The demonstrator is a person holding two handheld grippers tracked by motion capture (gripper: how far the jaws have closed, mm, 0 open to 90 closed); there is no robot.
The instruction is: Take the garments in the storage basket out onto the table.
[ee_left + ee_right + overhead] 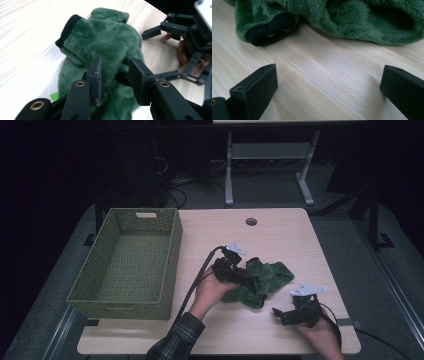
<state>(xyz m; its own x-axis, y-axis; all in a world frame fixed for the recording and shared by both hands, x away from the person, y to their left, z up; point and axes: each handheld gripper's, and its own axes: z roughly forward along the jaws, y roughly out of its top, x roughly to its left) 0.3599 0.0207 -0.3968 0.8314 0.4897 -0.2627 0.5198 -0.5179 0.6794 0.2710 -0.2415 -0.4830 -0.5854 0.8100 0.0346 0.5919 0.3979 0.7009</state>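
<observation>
On the bench (280, 227), the green fleece (260, 277) lies crumpled right of the basket (172, 255). Left gripper (113, 75) sits right on it, fingers part-spread, pile between them, not pinching. Right gripper (276, 314) is spread wide and empty, fleece just ahead. Left is nearer; long axis runs roughly left-right.

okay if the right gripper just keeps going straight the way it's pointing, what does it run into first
Most likely the green fleece garment. The right gripper has its jaws wide open over bare table, and the garment's black cuff and folds lie straight ahead. How far off is hard to judge.
</observation>
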